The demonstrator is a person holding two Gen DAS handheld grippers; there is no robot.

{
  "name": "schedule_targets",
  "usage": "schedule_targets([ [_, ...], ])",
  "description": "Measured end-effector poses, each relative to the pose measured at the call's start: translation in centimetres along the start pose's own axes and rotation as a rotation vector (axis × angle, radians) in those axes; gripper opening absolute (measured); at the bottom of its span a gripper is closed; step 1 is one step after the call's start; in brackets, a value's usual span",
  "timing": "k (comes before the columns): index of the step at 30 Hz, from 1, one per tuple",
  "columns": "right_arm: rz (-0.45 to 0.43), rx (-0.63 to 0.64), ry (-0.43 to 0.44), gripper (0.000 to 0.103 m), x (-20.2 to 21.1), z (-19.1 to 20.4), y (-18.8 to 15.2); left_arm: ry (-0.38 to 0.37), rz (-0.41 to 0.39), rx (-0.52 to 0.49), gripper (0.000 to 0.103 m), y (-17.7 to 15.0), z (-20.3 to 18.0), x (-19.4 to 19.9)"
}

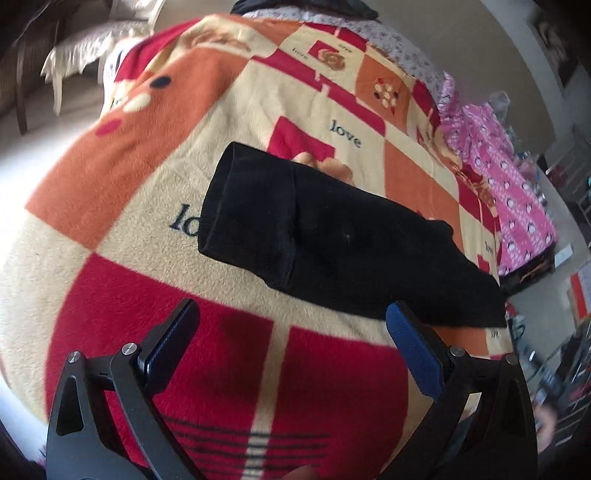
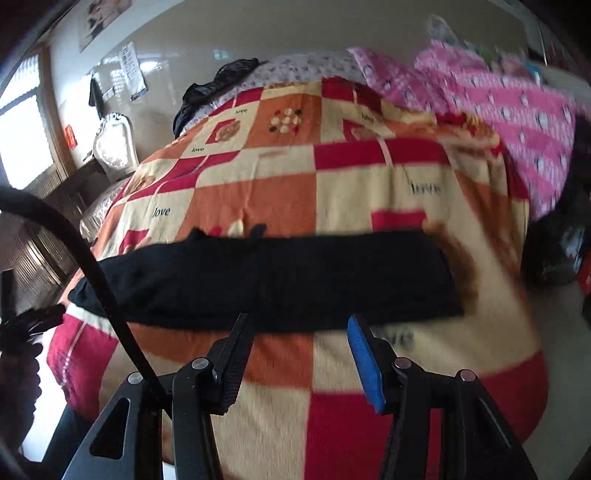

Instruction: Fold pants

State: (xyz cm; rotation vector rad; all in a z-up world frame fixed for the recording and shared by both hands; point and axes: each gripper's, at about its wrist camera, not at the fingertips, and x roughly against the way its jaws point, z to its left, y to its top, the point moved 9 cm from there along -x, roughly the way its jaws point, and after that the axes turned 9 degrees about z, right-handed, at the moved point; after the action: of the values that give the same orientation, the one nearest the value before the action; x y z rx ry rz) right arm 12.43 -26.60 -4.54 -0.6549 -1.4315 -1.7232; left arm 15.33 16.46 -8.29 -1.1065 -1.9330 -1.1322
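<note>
Black pants [image 2: 266, 280] are seen lengthwise-folded into a strip on the checkered blanket [image 2: 351, 177], further folds seemingly left; left claw [image 1: 291, 310] and right claw [image 2: 299, 321] are held open and empty.

A: What bedding covered the bed?
B: A checked blanket [image 2: 280, 177] in red, orange and cream, printed "love". A pink patterned quilt [image 2: 517, 110] lay bunched at far right.

A: What stood at far left?
B: A bright window [image 2: 18, 147], a pale wall [image 2: 258, 33] with posters, and a white ornate chair back [image 2: 114, 146].
</note>
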Motion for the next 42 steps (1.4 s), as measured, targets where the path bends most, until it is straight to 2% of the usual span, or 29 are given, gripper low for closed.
schedule_targets([
  [4,0.05,-0.033,0.029,0.051,-2.5,0.9,-3.5,0.109,-0.004,0.011,0.102,0.7,0.0,-0.2],
  [7,0.061,0.004,-0.019,0.051,-4.1,1.4,-4.5,0.224,-0.041,-0.02,0.102,0.2,-0.2,0.9],
  [10,0.066,0.03,-0.041,0.053,-4.3,1.7,-4.6,0.31,-0.09,-0.057,0.102,0.3,-0.5,1.9],
  [13,0.066,0.034,-0.035,0.058,-4.5,1.7,-4.6,0.337,-0.104,-0.086,0.102,0.4,-1.0,2.1],
  [16,0.068,0.039,-0.03,0.061,-4.6,1.8,-4.6,0.324,-0.095,-0.103,0.102,0.5,-1.2,1.8],
  [20,0.078,0.07,-0.031,0.072,-4.9,2.4,-4.7,0.3,-0.078,-0.086,0.102,0.4,-1.1,1.6],
  [22,0.081,0.078,-0.033,0.074,-4.9,2.6,-4.7,0.323,-0.081,-0.084,0.102,0.5,-0.8,1.7],
  [29,0.079,0.083,-0.014,0.079,-5.0,2.8,-4.8,0.319,-0.069,-0.084,0.102,0.3,-0.6,1.5],
  [30,0.078,0.081,-0.01,0.079,-5.0,2.8,-4.7,0.309,-0.068,-0.09,0.102,0.2,-0.6,1.5],
  [32,0.075,0.073,0.003,0.079,-4.9,2.7,-4.7,0.241,-0.059,-0.107,0.102,0.0,-0.6,1.7],
  [34,0.073,0.067,0.012,0.079,-4.9,2.6,-4.7,0.134,-0.042,-0.113,0.102,-0.5,-0.4,1.8],
  [39,0.067,0.058,0.023,0.079,-4.8,2.6,-4.7,-0.073,0.007,-0.062,0.101,-0.2,-1.0,1.7],
  [42,0.068,0.062,0.024,0.08,-4.9,2.7,-4.7,-0.11,0.049,-0.022,0.101,0.6,-1.4,0.5],
])
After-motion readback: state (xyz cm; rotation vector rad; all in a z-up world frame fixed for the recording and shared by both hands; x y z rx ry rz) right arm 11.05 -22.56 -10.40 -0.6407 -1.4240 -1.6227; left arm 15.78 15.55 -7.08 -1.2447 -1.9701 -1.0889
